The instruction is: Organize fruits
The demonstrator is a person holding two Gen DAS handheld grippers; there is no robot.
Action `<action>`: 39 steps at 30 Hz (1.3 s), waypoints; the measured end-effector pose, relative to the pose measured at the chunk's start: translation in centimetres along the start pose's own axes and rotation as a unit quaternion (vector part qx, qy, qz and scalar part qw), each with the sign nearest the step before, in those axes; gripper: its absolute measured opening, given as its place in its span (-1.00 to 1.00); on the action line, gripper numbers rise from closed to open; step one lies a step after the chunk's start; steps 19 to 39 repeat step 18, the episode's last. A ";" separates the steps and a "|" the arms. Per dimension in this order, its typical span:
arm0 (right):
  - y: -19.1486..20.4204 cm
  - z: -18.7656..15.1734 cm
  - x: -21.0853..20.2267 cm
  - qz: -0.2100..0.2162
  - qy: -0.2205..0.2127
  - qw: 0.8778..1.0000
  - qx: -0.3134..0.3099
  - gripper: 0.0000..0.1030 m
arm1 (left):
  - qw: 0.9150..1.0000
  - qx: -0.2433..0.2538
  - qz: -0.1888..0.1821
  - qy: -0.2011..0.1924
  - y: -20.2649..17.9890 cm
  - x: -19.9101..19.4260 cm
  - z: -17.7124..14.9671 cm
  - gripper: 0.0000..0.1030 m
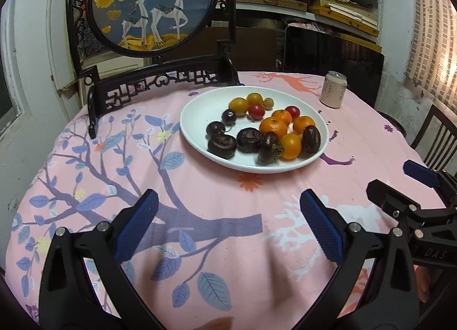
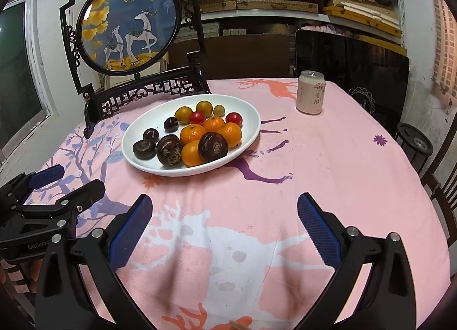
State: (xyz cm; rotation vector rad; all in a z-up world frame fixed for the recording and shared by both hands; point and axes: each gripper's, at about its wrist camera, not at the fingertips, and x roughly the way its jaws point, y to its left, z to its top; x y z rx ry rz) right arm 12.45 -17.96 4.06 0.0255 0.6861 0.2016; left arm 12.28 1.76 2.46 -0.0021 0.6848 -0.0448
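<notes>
A white oval plate (image 1: pixel 194 113) (image 2: pixel 251 110) sits on the pink tablecloth, holding mixed fruit. Several orange mandarins (image 1: pixel 272 126) (image 2: pixel 192 133) lie among dark brown water chestnuts (image 1: pixel 222 142) (image 2: pixel 212 146). Red cherry tomatoes (image 1: pixel 256 111) (image 2: pixel 196 117), yellow tomatoes (image 1: pixel 238 104) (image 2: pixel 183 113) and dark cherries (image 1: pixel 229 116) (image 2: pixel 170 124) fill the far side. My left gripper (image 1: pixel 228 210) hovers open over the cloth, short of the plate, with nothing between its blue pads. My right gripper (image 2: pixel 224 211) is open and bare too. Each gripper shows at the edge of the other's view.
A pink drink can (image 1: pixel 332 89) (image 2: pixel 310 92) stands beyond the plate to the right. A carved black stand with a round deer painting (image 1: pixel 151 1) (image 2: pixel 128 23) rises at the table's far left. Dark chairs (image 2: pixel 351 73) ring the far and right edges.
</notes>
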 end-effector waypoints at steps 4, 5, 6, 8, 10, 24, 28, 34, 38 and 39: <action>0.0 0.0 0.1 0.002 0.003 1.000 0.000 0.97 | 1.000 -0.002 0.000 0.002 0.0 0.1 -0.1 0.96; 0.0 0.0 0.1 0.003 0.003 1.000 0.000 0.97 | 1.000 0.000 0.005 0.000 0.0 0.1 -0.2 0.96; 0.0 0.0 0.1 0.003 0.003 1.000 0.000 0.97 | 1.000 0.004 0.012 -0.003 -0.1 0.1 -0.2 0.96; 0.0 0.0 0.1 0.002 0.004 1.000 0.000 0.97 | 1.000 0.010 0.021 -0.010 -0.3 -0.1 -0.3 0.96; 0.0 -0.1 0.2 0.002 0.007 1.000 0.001 0.97 | 1.000 0.014 0.024 -0.012 -0.4 -0.2 -0.2 0.96; 0.1 -0.1 0.2 0.004 0.009 1.000 0.002 0.97 | 1.000 0.016 0.018 -0.005 -0.5 0.0 -0.1 0.96; 0.1 -0.1 0.2 0.004 0.009 1.000 0.002 0.97 | 1.000 0.016 0.018 -0.005 -0.5 0.0 -0.1 0.96; 0.1 -0.1 0.2 0.004 0.009 1.000 0.002 0.97 | 1.000 0.016 0.018 -0.005 -0.5 0.0 -0.1 0.96; 0.1 -0.1 0.2 0.004 0.009 1.000 0.002 0.97 | 1.000 0.016 0.018 -0.005 -0.5 0.0 -0.1 0.96; 0.1 -0.1 0.2 0.004 0.009 1.000 0.002 0.97 | 1.000 0.016 0.018 -0.005 -0.5 0.0 -0.1 0.96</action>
